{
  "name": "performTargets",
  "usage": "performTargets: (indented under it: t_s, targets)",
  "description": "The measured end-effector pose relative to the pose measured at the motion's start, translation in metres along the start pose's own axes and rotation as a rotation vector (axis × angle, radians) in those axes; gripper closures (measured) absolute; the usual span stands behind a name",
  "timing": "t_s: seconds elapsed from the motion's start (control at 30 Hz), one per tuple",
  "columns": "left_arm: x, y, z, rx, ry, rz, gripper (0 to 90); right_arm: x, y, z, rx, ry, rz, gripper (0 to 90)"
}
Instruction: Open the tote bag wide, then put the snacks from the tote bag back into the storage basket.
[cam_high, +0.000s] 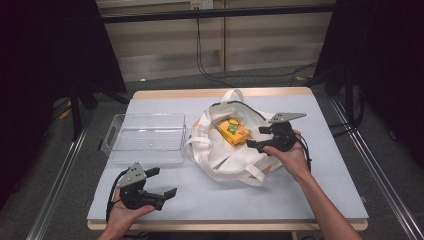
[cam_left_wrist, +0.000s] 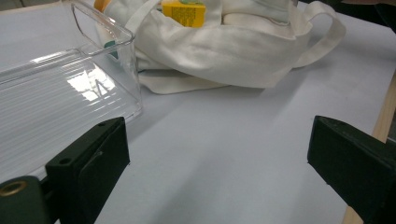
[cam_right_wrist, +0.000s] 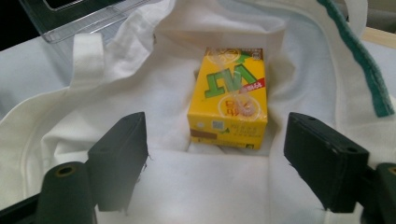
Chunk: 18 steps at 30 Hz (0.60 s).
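Right gripper view, frame centre: a yellow drink carton (cam_right_wrist: 229, 100) (light, stiff, smooth) lies in a soft white tote bag (cam_right_wrist: 140, 93). Right gripper (cam_right_wrist: 217, 161) gapes wide; grasp its long sides. Left gripper (cam_high: 161, 185) also gapes.

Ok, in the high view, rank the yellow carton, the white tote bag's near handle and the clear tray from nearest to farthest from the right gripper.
1. Yellow carton: inside the bag, just left of the right gripper.
2. Near handle: at the bag's front edge, below the gripper.
3. Clear tray: left of the bag, farthest.
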<state>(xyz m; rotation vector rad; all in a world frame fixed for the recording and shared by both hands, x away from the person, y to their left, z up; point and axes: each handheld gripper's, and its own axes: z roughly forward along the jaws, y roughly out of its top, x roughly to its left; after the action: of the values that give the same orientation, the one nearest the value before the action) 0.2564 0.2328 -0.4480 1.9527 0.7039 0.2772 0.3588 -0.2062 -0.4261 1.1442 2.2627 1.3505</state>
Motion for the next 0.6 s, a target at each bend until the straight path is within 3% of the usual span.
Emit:
performTargets:
  t_s: [0.07, 0.4, 0.6]
  targets:
    - [0.0, 0.0, 0.001, 0.021, 0.01, 0.022, 5.5, -0.003, 0.004, 0.005, 0.008, -0.001, -0.001, 19.6]
    - [0.002, -0.001, 0.005, 0.04, 0.006, 0.03, 5.5, -0.009, 0.019, 0.034, 0.111, -0.012, -0.013, 18.9]
    - [0.005, -0.002, 0.006, 0.044, 0.003, 0.033, 5.6, -0.006, 0.026, 0.043, 0.128, 0.002, -0.01, 18.0]
